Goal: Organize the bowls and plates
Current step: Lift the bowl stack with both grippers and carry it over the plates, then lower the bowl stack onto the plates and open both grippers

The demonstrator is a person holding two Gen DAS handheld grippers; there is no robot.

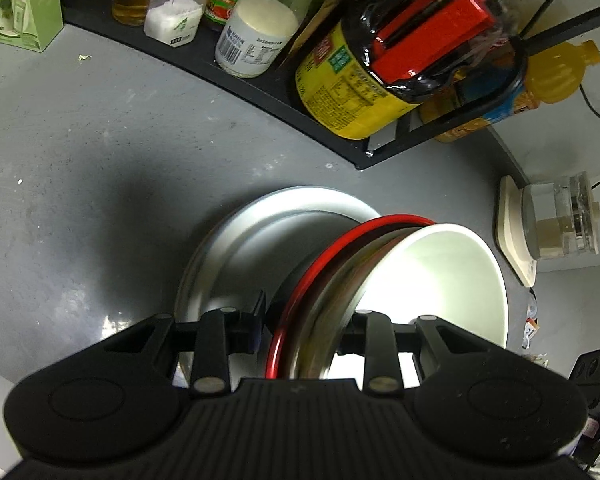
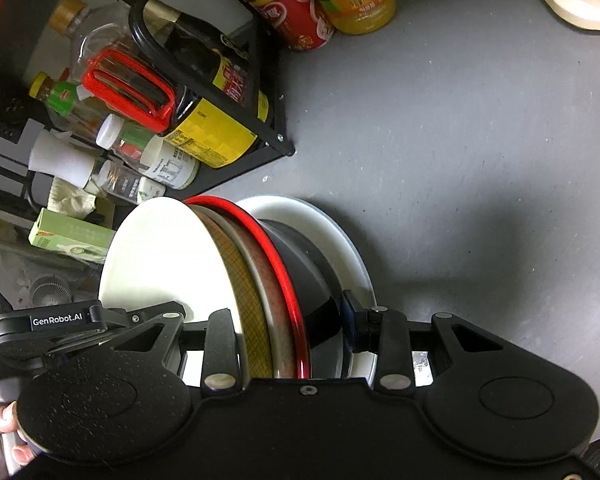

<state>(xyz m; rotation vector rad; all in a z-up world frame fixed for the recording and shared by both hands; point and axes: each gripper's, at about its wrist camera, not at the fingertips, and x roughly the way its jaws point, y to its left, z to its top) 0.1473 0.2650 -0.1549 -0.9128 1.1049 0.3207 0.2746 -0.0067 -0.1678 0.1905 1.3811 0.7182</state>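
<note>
I had both tools clamped on the stack of nested bowls (image 1: 380,280), left tool (image 1: 306,332) and right tool (image 2: 288,332) on opposite rims, tilted just above the white plate (image 1: 260,216) on the desk (image 1: 80,160). Heavy, glazed, breakable, I judged; rims gripped best.

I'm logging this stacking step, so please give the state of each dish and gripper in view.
White bowl: nested innermost in the stack, clamped at its rim.
Patterned bowl: nested around the white bowl.
Red-rimmed black bowl: outermost, holding the other bowls.
White plate: under the bowl stack, above the grey counter.
Left gripper: shut on the stack's rims.
Right gripper: shut on the stack's rims.
</note>
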